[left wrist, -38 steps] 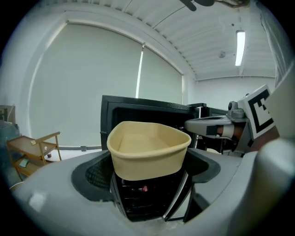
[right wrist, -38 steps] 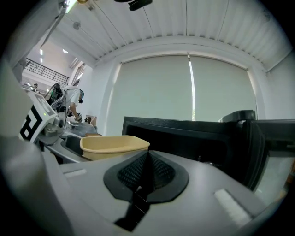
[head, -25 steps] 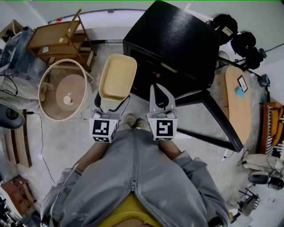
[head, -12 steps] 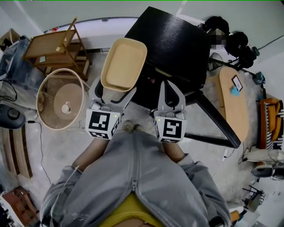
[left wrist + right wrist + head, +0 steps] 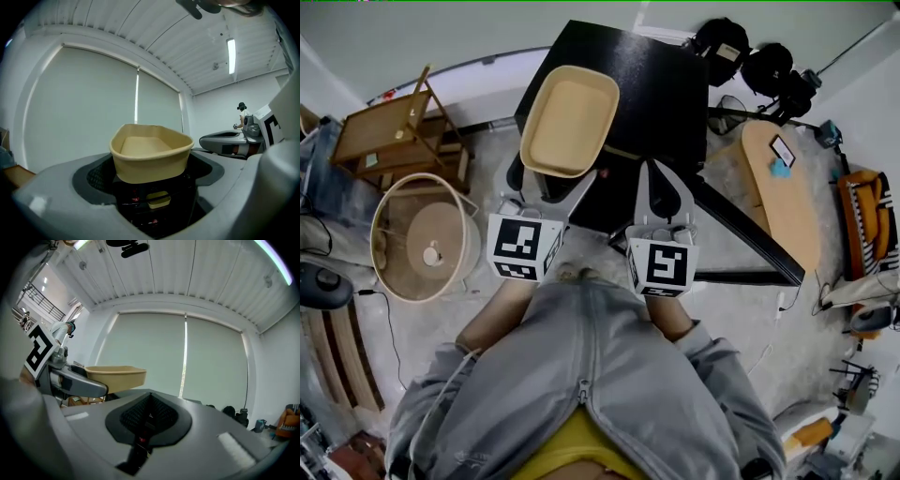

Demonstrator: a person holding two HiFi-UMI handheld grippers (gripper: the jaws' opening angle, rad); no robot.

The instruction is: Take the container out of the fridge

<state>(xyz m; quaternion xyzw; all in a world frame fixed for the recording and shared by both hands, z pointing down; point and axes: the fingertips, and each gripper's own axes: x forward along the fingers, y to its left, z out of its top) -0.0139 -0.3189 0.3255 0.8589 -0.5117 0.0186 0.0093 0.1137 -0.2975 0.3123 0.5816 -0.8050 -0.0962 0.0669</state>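
Observation:
The container point(image 5: 570, 120) is an empty tan tray with rounded corners, held level above the black fridge point(image 5: 675, 94). My left gripper point(image 5: 546, 183) is shut on the container's near end. In the left gripper view the container point(image 5: 151, 152) sits between the jaws of the left gripper point(image 5: 150, 185), with pale blinds behind it. My right gripper point(image 5: 663, 183) hangs beside it to the right, shut with nothing in it. In the right gripper view the right gripper point(image 5: 149, 416) has its pads pressed together, and the container point(image 5: 115, 376) shows at the left. The fridge's inside is hidden.
The fridge door point(image 5: 750, 239) stands open to the right. A round wicker basket point(image 5: 422, 239) and a wooden rack point(image 5: 389, 141) are on the floor at left. An oval wooden table point(image 5: 783, 192) and dark gear point(image 5: 750, 56) lie at the right and back.
Both grippers have risen and moved forward. The container, still in the left gripper, now hangs over the fridge's top instead of in front of it.

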